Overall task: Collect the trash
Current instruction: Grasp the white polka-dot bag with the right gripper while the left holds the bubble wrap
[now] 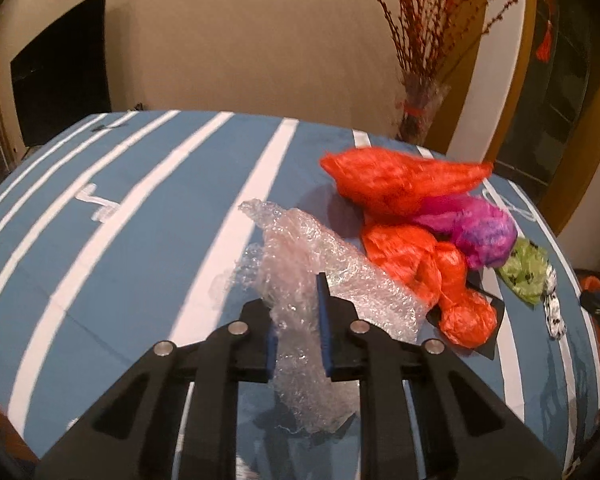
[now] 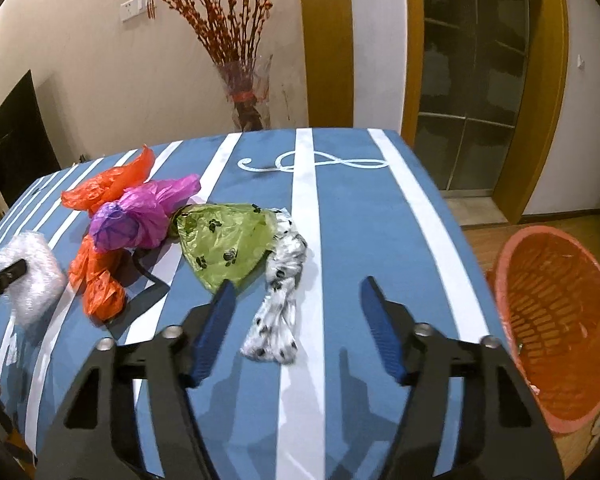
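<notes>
Gripping a crumpled strip of bubble wrap (image 1: 300, 280), the left gripper (image 1: 298, 332) has its fingers clenched on the middle of the sheet, which bulges out ahead of them and hangs in a loose tail below. The right gripper (image 2: 296, 328) hovers over the striped surface (image 2: 360, 220) with its fingers spread wide and nothing between them; a white spotted bag (image 2: 280, 304) lies in the gap ahead of it.

The wrap is light and slippery, and the grip catches only a bunched fold, so a quick swing could let it slide free. Its loose front end lies close to the orange bags (image 1: 420, 256), and a sideways carry might drag or snag them and scatter the pile toward the edge of the surface. The orange basket (image 2: 556, 320) stands on the floor off the right side of the surface, well apart from the left gripper, so the wrap would have to cross over the pile and past the right gripper; the two could knock together there.

The wrap's long axis runs roughly along the fingers, slanting from its far end up and to the left back toward the camera. A purple bag (image 2: 140, 216) and a green bag (image 2: 224, 244) with paw prints lie between the orange bags and the spotted bag.
</notes>
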`<move>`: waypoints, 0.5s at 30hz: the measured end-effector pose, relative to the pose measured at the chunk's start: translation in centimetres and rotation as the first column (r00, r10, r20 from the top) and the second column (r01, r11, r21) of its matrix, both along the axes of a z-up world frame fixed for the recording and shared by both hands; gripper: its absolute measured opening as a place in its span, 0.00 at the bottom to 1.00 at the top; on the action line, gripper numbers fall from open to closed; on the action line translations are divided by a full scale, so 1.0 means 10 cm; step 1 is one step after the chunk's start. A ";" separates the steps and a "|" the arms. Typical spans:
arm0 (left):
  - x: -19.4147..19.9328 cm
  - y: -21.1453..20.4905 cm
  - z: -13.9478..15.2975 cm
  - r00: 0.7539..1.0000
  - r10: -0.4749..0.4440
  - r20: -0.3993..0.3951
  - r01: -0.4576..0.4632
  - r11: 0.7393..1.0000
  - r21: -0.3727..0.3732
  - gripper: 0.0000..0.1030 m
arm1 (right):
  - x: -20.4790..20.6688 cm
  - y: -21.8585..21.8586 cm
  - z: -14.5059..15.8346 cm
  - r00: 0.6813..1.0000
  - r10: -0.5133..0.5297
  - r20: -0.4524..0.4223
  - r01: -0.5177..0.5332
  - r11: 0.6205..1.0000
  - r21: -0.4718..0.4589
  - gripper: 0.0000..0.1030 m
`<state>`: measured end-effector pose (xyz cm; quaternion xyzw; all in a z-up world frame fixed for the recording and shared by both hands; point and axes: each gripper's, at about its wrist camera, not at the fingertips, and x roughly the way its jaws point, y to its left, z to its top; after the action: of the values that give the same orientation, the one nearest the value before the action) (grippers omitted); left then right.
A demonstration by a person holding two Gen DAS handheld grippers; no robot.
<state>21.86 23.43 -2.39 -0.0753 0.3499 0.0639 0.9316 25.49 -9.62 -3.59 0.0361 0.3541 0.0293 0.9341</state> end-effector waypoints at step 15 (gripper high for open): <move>-0.14 -0.01 0.25 0.998 -0.019 0.065 0.021 1.000 -0.020 0.17 | 0.33 0.04 -0.32 0.989 -0.004 -0.149 0.003 1.000 -0.004 0.05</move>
<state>20.46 23.34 0.09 -0.0836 0.3211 0.0484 0.9421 28.84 -9.23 -6.76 0.0369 0.4226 0.0242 0.9052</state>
